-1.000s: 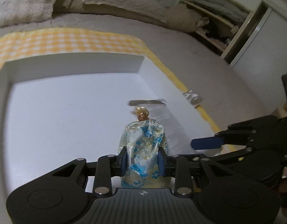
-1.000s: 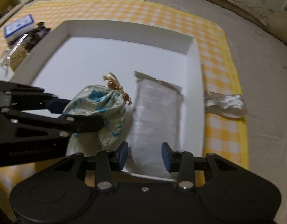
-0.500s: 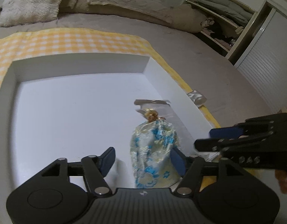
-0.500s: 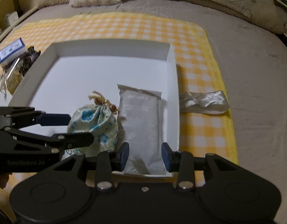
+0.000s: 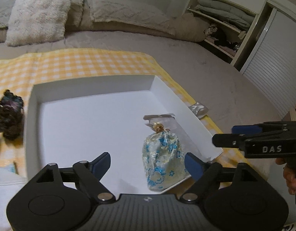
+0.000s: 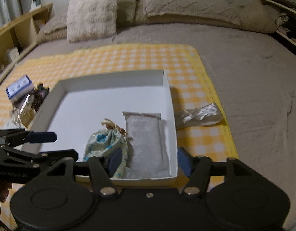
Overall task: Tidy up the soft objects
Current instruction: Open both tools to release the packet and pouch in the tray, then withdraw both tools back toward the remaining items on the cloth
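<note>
opening left gripper point(image 5: 148, 163) and right gripper point(image 6: 148, 160) jaws, leaving pouch point(image 5: 162, 159) and packet point(image 6: 148, 140) sorted inside white box point(image 5: 90, 92).

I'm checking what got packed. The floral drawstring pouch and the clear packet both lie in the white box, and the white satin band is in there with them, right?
Not quite. The white satin band lies outside the white box, on the yellow checked cloth beside its wall, as the right wrist view shows. The floral drawstring pouch and clear packet are inside.

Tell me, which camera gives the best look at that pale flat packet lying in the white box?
The right wrist view: the flat packet shows nearly whole beside the floral pouch in the white box. In the left wrist view the pouch hides most of it; only its top edge shows.
</note>
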The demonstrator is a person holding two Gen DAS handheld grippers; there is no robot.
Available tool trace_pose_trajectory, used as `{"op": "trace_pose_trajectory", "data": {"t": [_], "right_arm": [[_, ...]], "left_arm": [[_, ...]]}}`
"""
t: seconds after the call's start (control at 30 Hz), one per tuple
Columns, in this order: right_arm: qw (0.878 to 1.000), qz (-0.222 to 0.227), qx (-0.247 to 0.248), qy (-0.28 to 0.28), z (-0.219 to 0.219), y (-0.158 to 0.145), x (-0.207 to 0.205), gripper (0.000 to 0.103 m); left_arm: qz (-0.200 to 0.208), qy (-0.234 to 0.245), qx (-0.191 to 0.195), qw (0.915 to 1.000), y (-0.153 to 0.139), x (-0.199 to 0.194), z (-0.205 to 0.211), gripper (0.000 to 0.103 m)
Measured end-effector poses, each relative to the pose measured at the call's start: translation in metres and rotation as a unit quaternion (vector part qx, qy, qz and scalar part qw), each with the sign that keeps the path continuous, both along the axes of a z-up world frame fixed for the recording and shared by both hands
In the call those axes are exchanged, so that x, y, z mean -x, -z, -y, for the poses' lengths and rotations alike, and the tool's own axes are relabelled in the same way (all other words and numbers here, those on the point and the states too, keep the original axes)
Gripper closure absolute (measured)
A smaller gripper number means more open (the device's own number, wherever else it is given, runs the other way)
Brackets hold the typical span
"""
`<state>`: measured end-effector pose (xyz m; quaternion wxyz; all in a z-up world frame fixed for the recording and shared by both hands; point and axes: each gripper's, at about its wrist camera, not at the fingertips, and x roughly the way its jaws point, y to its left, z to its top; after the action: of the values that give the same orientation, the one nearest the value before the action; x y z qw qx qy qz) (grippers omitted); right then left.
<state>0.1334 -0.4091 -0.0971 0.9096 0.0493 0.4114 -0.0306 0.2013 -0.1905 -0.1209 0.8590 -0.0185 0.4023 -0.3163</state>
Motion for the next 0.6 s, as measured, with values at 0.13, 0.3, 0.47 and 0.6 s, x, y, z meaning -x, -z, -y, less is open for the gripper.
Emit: {"op": "trace_pose_trajectory", "data": {"t": [0.13,0.3,0.47,0.6], "right_arm": [[1.0,0.02,-0.003,0.007,-0.001,-0.007,0.011,0.023],[0.999,0.035,0.001,0.013,-0.007,-0.011,0.022,0.013],[0.998,0.054,0.007,0.017,-0.015,-0.012,0.031,0.0],[0.997,0.067,0.013,0.027,-0.018,-0.012,0.032,0.0]], "left_arm": [[0.01,-0.014,-0.005,0.9998,-0.008,0.005,-0.01,0.006],[0.024,-0.033,-0.017,0.999,-0.013,0.012,-0.024,0.0],[0.031,-0.043,-0.028,0.9982,-0.015,0.018,-0.036,0.0],[0.048,-0.055,-0.038,0.9966,-0.017,0.022,-0.043,0.0]]}}
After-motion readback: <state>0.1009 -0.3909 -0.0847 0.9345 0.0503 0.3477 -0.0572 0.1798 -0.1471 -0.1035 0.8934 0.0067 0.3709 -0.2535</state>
